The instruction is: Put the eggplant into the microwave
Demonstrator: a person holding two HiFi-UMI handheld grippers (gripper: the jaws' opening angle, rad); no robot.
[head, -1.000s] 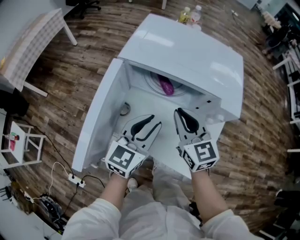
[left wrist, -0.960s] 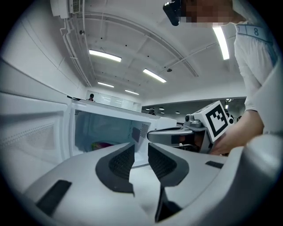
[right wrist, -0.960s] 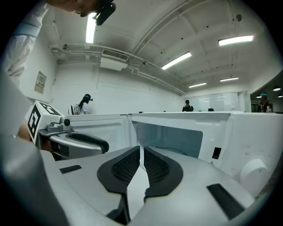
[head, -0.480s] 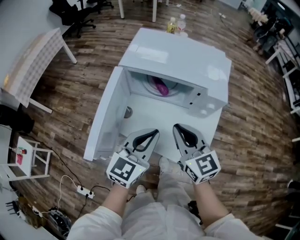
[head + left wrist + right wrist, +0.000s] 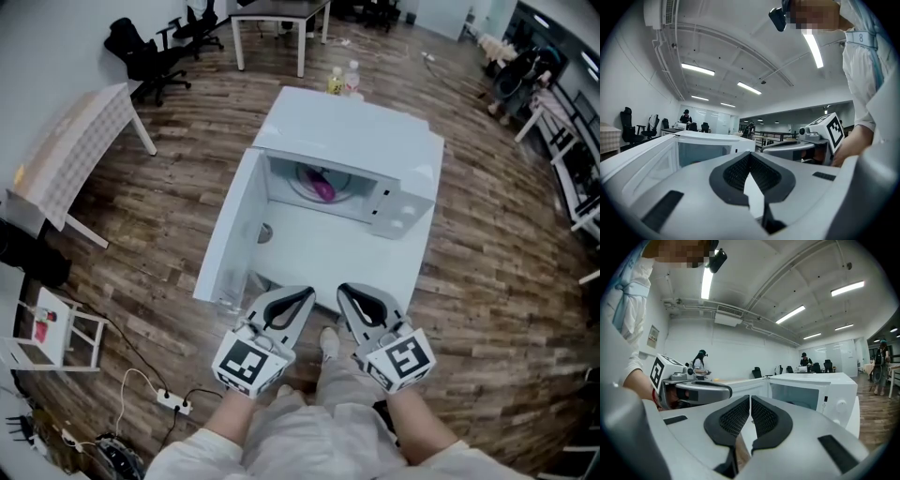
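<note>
The purple eggplant [image 5: 322, 186] lies on the round plate inside the white microwave [image 5: 356, 131], whose door [image 5: 230, 234] stands open to the left. Both grippers are held side by side in front of the white table [image 5: 328, 253], well back from the oven. My left gripper [image 5: 305, 293] is shut with nothing in it. My right gripper [image 5: 345, 290] is shut and empty too. The left gripper view has its closed pads [image 5: 740, 171] in front and the microwave [image 5: 712, 143] beyond. In the right gripper view the closed pads [image 5: 761, 416] point at the microwave [image 5: 811, 390].
Two bottles [image 5: 342, 80] stand behind the microwave. A table with a checked cloth [image 5: 75, 150] is at the left, and office chairs [image 5: 141, 52] and a desk [image 5: 277, 19] stand further off. A power strip [image 5: 173, 401] with cables lies on the wooden floor at the lower left.
Both grippers have drawn back from the microwave's opening toward the person and risen. The left jaws have closed. The eggplant stays inside on the plate.
</note>
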